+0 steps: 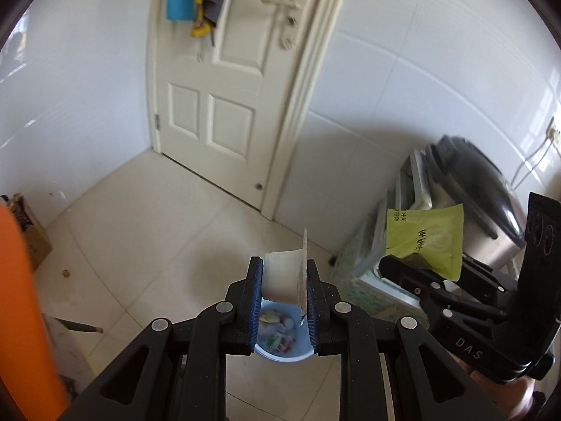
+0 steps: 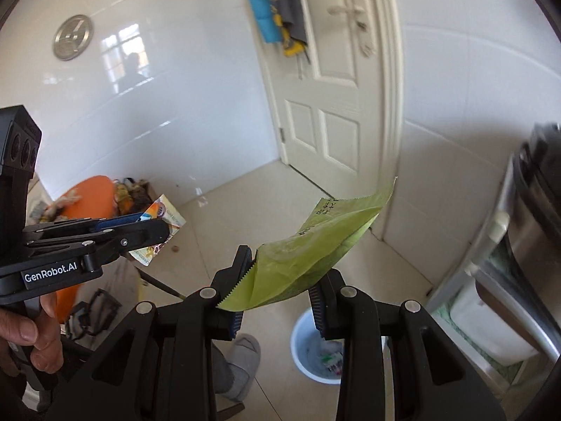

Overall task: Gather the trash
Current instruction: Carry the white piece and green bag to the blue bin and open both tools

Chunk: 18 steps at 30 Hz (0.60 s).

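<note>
In a white-tiled room, the left gripper is clamped on a small white plastic cup, its 2 blue-padded jaws pressed against the cup's sides and a peeled foil lid standing up along the right pad. The cup hangs directly above a pale blue trash bin on the tiled floor; wrappers and scraps already lie in the bin.

The right gripper grips a crumpled green foil pouch with a serrated edge. Its jaws stand part-way apart, with the pouch bunched and pinched between them and its free end pointing up toward the cream panelled door. In the right wrist view, the bin sits on the floor below and slightly right of the pouch. The left wrist view shows the pouch held off to the right of the cup, level with it.

A person's hand wraps the left gripper's handle. A grey slipper is visible on the floor near the bin. An orange object and a printed carton lie against the far wall, and a metal shelf unit stands at right.
</note>
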{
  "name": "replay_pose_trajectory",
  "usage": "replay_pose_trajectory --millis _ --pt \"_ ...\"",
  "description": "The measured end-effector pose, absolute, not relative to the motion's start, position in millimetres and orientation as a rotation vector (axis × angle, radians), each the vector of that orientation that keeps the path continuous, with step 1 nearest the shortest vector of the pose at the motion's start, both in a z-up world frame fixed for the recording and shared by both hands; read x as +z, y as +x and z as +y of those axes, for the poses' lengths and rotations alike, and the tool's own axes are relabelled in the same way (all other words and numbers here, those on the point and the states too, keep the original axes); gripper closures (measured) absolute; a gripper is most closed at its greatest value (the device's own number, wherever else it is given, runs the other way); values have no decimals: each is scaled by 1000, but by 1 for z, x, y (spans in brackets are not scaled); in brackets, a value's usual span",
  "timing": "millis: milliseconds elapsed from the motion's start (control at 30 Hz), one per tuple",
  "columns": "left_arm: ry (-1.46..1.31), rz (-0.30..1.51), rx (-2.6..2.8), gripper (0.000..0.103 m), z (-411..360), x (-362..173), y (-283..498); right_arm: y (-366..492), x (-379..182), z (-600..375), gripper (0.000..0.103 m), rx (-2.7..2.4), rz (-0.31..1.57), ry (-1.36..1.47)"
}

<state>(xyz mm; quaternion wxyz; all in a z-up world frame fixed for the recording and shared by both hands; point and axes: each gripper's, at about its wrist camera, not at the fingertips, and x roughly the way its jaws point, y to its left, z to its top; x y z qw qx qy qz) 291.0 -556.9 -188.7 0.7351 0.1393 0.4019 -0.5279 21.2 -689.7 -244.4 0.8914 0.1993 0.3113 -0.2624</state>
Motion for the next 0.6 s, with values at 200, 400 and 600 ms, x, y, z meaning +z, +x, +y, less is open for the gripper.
replay_pose_trajectory --millis 200,400,600 --pt "385 1044 -1193 85 -618 -251 310 14 -312 -729 72 -572 751 512" --pt "486 1179 -1214 85 -690 -313 333 16 -379 -778 70 -570 858 631" --pt "595 1288 -1203 80 -761 -368 356 21 -440 -806 69 -544 958 743"
